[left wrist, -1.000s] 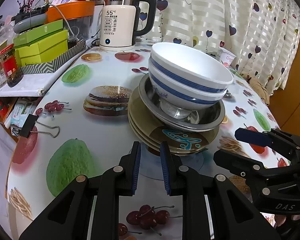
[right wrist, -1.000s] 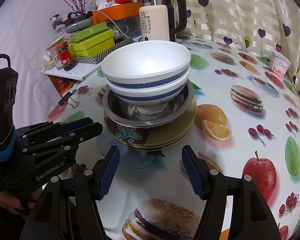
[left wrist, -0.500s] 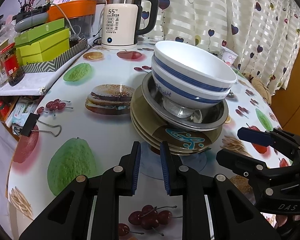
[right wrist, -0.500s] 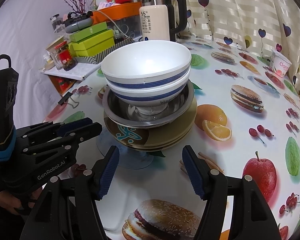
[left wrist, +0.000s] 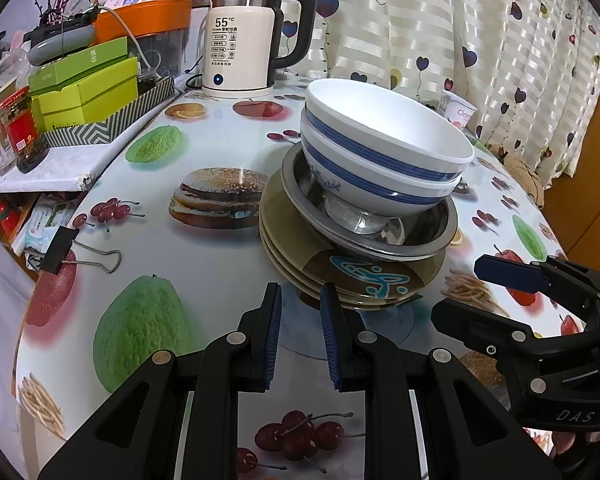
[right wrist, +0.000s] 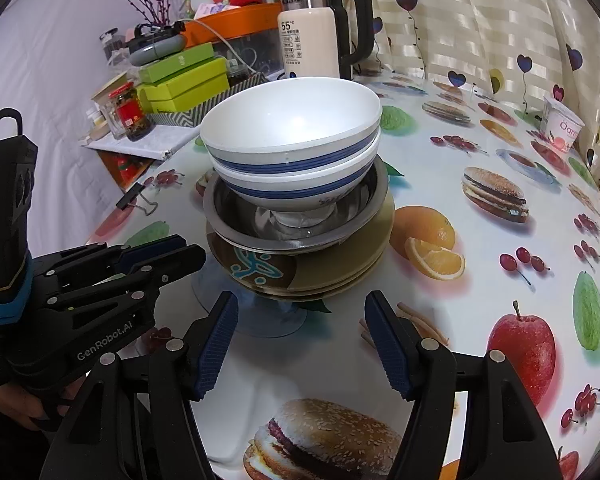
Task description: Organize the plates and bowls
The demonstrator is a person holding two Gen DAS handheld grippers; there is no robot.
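Left wrist: left claw point(left wrist: 300, 336) narrowly apart, empty; right claw point(right wrist: 304, 340) wide, empty; plates point(left wrist: 300, 248) mostly hidden under bowls point(left wrist: 380, 152).

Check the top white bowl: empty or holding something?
Empty. The top white bowl shows a bare white inside; it sits upright, nested in a second bowl.

two bowls point(right wrist: 292, 148), one steel basin point(right wrist: 296, 232), three plates point(right wrist: 340, 268).

Reads "55°C" in dark digits on the white kettle point(left wrist: 240, 50), above small print too fine to make out. "GenRobot.AI" printed on the black body of the left gripper point(right wrist: 162, 258); "DAS" on the right gripper point(left wrist: 496, 292). Pink letters "Oam", cut off, on the yogurt cup point(right wrist: 562, 124).
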